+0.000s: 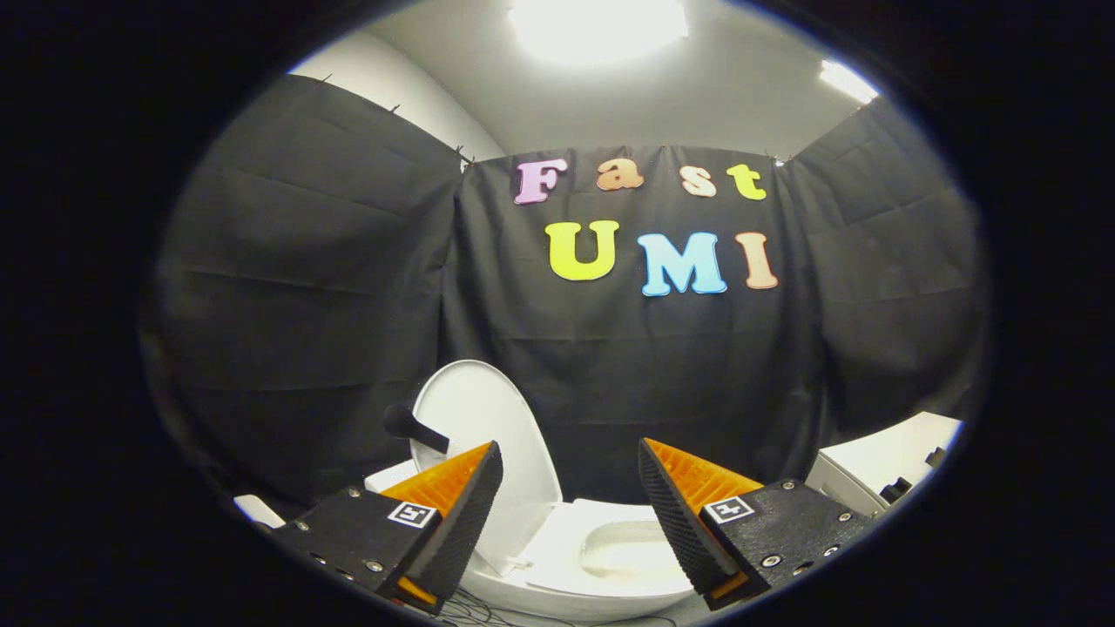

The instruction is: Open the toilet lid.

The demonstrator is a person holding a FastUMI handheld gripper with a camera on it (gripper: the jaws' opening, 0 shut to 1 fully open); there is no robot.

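A white toilet (557, 575) stands below and just beyond my fingers, against the black cloth wall. Its lid (488, 427) is raised, standing nearly upright behind my left finger, leaning toward the wall. The seat ring and the bowl (623, 549) lie exposed between and beyond the fingertips. A short dark handle (414, 427) sticks out from the lid's left side. My gripper (571, 457) is open, fingers wide apart, with nothing between them and no contact with the lid.
A white fixture (880, 470) with a dark fitting sits to the right of the toilet. Thin cables (475, 605) lie on the floor in front of the toilet base. Black cloth walls close in on three sides.
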